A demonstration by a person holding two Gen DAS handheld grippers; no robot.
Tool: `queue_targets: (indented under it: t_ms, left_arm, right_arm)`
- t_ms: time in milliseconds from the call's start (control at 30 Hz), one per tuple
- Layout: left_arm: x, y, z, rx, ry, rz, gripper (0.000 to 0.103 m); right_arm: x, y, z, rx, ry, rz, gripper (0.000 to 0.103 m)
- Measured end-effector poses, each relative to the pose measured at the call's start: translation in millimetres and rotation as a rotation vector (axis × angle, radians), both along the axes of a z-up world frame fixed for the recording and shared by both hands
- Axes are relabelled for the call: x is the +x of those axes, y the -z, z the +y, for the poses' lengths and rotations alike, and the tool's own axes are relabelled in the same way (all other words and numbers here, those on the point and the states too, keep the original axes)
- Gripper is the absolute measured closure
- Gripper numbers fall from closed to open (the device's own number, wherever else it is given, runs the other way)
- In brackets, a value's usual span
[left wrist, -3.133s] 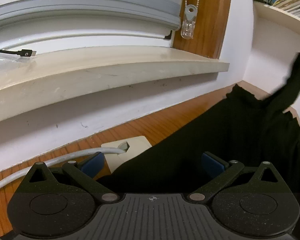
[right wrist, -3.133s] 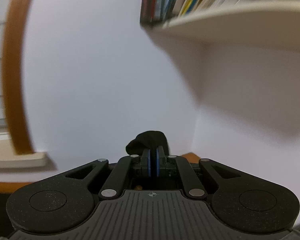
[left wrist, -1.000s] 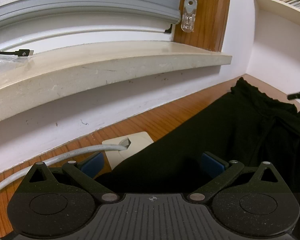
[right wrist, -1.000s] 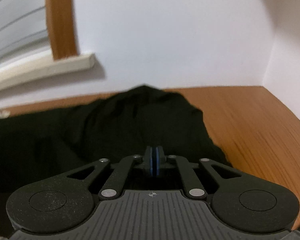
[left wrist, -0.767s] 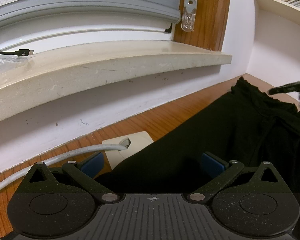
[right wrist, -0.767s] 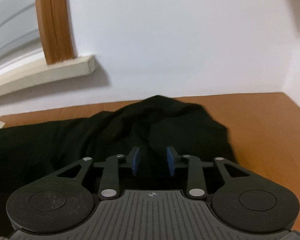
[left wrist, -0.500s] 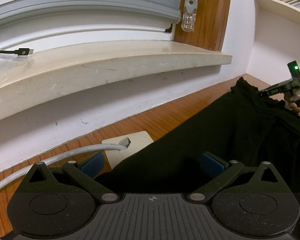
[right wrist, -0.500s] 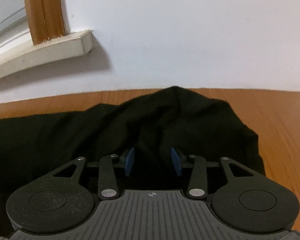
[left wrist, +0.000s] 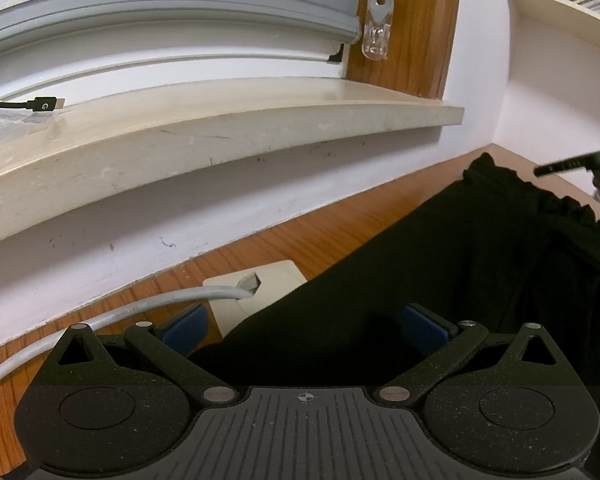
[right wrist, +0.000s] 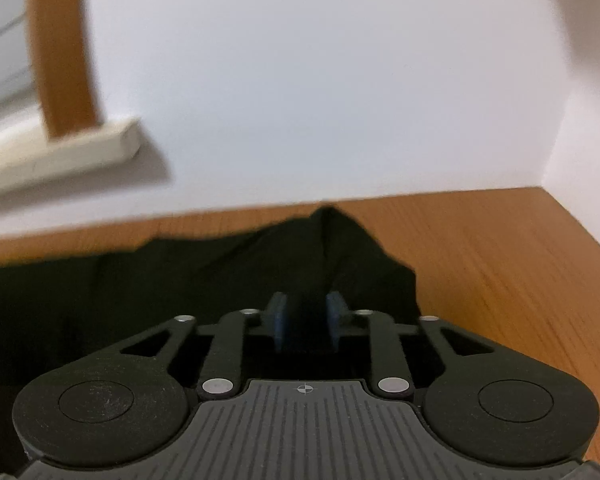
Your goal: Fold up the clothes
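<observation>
In the left wrist view, the left tool (left wrist: pixel 304 326) is sitting where it was a second ago, its jaws standing wide apart over the near edge of the black garment (left wrist: pixel 440 280), gripping nothing. The garment is lying spread across the wooden counter (left wrist: pixel 312 236) below the windowsill (left wrist: pixel 220 128), beside a grey cable (left wrist: pixel 140 304). At the far right edge, the right tool (left wrist: pixel 572 164) is now showing above the cloth's gathered end, where a second ago only a sliver showed.

In the right wrist view, the right tool (right wrist: pixel 305 322) is opening its jaws; a second ago they were pinched together on fabric. The garment (right wrist: pixel 180 276) is lying on the counter (right wrist: pixel 500 260) ahead, dark cloth showing between the pads but not pressed. That suggests the carried end has been laid down and this fold is finishing.
</observation>
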State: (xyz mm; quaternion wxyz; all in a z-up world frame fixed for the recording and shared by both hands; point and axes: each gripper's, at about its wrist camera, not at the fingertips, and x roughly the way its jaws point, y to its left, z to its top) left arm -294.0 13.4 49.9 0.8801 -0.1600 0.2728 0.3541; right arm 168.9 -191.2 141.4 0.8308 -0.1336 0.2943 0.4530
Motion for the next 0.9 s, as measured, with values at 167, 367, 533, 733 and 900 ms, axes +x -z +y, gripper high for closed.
queue_targets:
  t_ms: [167,367,533,733,900]
  left_arm:
    - [0.7,1.1,-0.5,0.0,-0.001,0.0,0.0]
    - [0.7,1.6,0.1,-0.002,-0.001,0.0,0.0]
    - [0.8,1.8,0.3,-0.002,-0.001,0.0,0.0]
    - [0.6,2.3,1.4,-0.003,0.003,0.001,0.0]
    - [0.8,2.5,1.3,-0.006,0.002,0.002,0.0]
  right_arm:
    - [31.1,7.1,37.0,0.013,0.051,0.071,0.065]
    - [61.6,29.6,69.2,-0.015,0.108,0.129,0.065]
    - [71.2,30.9,72.8,-0.009,0.097,0.129,0.07]
    - [72.5,18.2,65.1,0.012,0.147,0.031,0.102]
    - [73.0,18.2,67.0,-0.029,0.178,0.008,0.099]
